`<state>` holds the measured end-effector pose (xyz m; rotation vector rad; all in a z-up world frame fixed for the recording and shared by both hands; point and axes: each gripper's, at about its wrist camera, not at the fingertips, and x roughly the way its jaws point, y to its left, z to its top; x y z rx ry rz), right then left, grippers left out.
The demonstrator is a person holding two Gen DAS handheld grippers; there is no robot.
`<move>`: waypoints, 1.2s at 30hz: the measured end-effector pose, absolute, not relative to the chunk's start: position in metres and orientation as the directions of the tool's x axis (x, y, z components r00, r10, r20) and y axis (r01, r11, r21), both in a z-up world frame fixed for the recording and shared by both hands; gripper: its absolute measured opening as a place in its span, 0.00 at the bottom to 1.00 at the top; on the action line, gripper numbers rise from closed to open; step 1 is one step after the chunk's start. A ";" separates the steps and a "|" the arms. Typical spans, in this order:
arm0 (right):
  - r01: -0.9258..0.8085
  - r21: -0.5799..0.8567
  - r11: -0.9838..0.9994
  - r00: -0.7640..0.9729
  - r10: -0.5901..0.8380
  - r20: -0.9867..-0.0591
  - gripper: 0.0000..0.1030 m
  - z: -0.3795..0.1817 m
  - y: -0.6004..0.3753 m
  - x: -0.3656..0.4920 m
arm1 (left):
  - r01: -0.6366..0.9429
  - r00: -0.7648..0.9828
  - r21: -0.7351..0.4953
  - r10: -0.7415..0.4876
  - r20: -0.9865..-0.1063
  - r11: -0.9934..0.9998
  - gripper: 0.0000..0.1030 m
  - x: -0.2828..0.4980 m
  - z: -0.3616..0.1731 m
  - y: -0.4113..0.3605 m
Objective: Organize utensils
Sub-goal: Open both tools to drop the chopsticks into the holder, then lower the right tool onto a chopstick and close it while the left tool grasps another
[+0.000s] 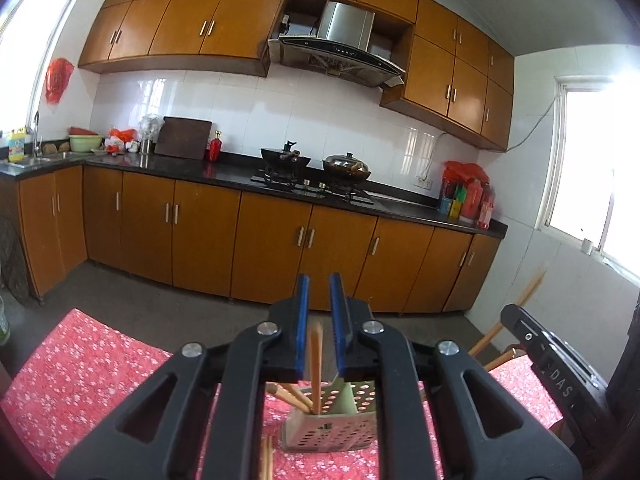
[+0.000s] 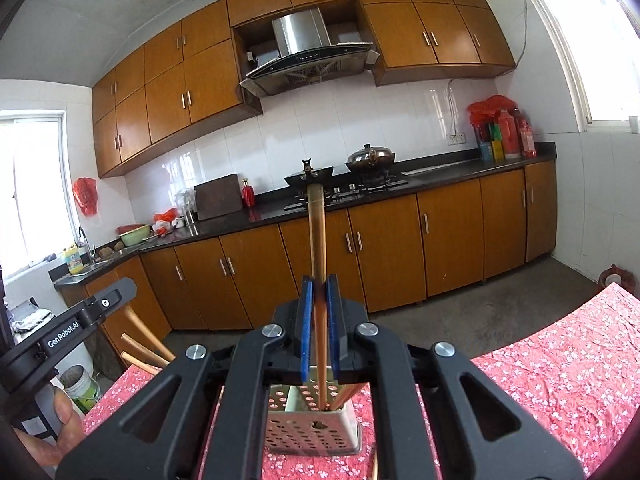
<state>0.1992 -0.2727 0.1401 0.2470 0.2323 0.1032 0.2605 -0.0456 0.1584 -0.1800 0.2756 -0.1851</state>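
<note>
A perforated metal utensil holder point(image 1: 332, 426) stands on the red flowered tablecloth, also in the right wrist view point(image 2: 314, 426). Several wooden chopsticks point(image 1: 294, 396) lean inside it. My left gripper point(image 1: 320, 284) is open just above the holder, with one upright chopstick point(image 1: 316, 364) standing loose between its blue pads, touching neither. My right gripper point(image 2: 319, 284) is shut on a long wooden chopstick point(image 2: 317, 236), its lower end down in the holder. The right gripper's body point(image 1: 552, 364) shows at the right of the left wrist view.
More chopsticks point(image 1: 266, 458) lie on the cloth point(image 1: 80, 372) in front of the holder. A wooden chair back point(image 2: 142, 340) stands beside the table edge. The left gripper's body point(image 2: 68, 328) and a hand show at left. Kitchen counter with woks beyond.
</note>
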 end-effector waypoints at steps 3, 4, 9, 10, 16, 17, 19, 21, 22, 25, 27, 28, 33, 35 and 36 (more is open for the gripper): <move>-0.064 0.260 0.964 0.969 0.122 -0.213 0.08 0.146 -0.278 0.193 | 0.148 0.950 -0.199 -0.195 -0.243 0.969 0.16 0.251 0.163 -0.041; -0.059 0.263 0.963 0.971 0.117 -0.210 0.08 0.148 -0.280 0.189 | 0.140 0.953 -0.198 -0.186 -0.238 0.970 0.17 0.248 0.165 -0.038; -0.039 0.254 0.966 0.973 0.094 -0.211 0.08 0.150 -0.291 0.166 | 0.110 0.961 -0.183 -0.151 -0.230 0.977 0.24 0.221 0.168 -0.020; -0.030 0.248 0.968 0.971 0.087 -0.223 0.08 0.146 -0.294 0.158 | 0.099 0.962 -0.173 -0.139 -0.236 0.980 0.24 0.213 0.165 -0.016; 0.011 0.250 0.968 0.916 0.090 -0.390 0.08 0.091 -0.311 0.134 | 0.079 0.924 -0.146 -0.127 -0.361 0.986 0.26 0.179 0.114 0.014; 0.016 0.251 0.968 0.896 0.098 -0.434 0.08 0.077 -0.312 0.135 | 0.078 0.911 -0.144 -0.129 -0.392 0.986 0.26 0.176 0.101 0.018; 0.029 0.261 0.965 0.837 0.119 -0.534 0.08 0.042 -0.312 0.136 | 0.076 0.877 -0.139 -0.133 -0.462 0.987 0.26 0.172 0.070 0.026; 0.031 0.276 0.961 0.784 0.148 -0.602 0.08 0.015 -0.310 0.137 | 0.067 0.834 -0.142 -0.133 -0.535 0.988 0.26 0.170 0.037 0.034; 0.036 0.281 0.959 0.748 0.160 -0.644 0.08 -0.003 -0.307 0.137 | 0.065 0.816 -0.145 -0.136 -0.562 0.987 0.26 0.170 0.024 0.036; 0.027 0.296 0.955 0.673 0.201 -0.711 0.08 -0.038 -0.297 0.134 | 0.061 0.765 -0.148 -0.141 -0.629 0.987 0.26 0.168 -0.007 0.040; 0.019 0.298 0.954 0.649 0.215 -0.730 0.08 -0.050 -0.289 0.131 | 0.065 0.742 -0.143 -0.143 -0.655 0.988 0.26 0.165 -0.022 0.039; 0.012 0.300 0.954 0.637 0.224 -0.738 0.08 -0.054 -0.286 0.132 | 0.069 0.735 -0.144 -0.148 -0.661 0.987 0.26 0.164 -0.026 0.038; -0.011 0.286 0.958 0.608 0.233 -0.759 0.08 -0.064 -0.273 0.134 | 0.101 0.707 -0.143 -0.172 -0.686 0.985 0.26 0.158 -0.044 0.032; -0.016 0.275 0.961 0.601 0.229 -0.766 0.08 -0.067 -0.271 0.135 | 0.116 0.698 -0.140 -0.181 -0.693 0.983 0.26 0.157 -0.047 0.028; -0.019 0.272 0.962 0.600 0.229 -0.767 0.08 -0.069 -0.271 0.134 | 0.122 0.695 -0.138 -0.183 -0.695 0.983 0.26 0.157 -0.046 0.025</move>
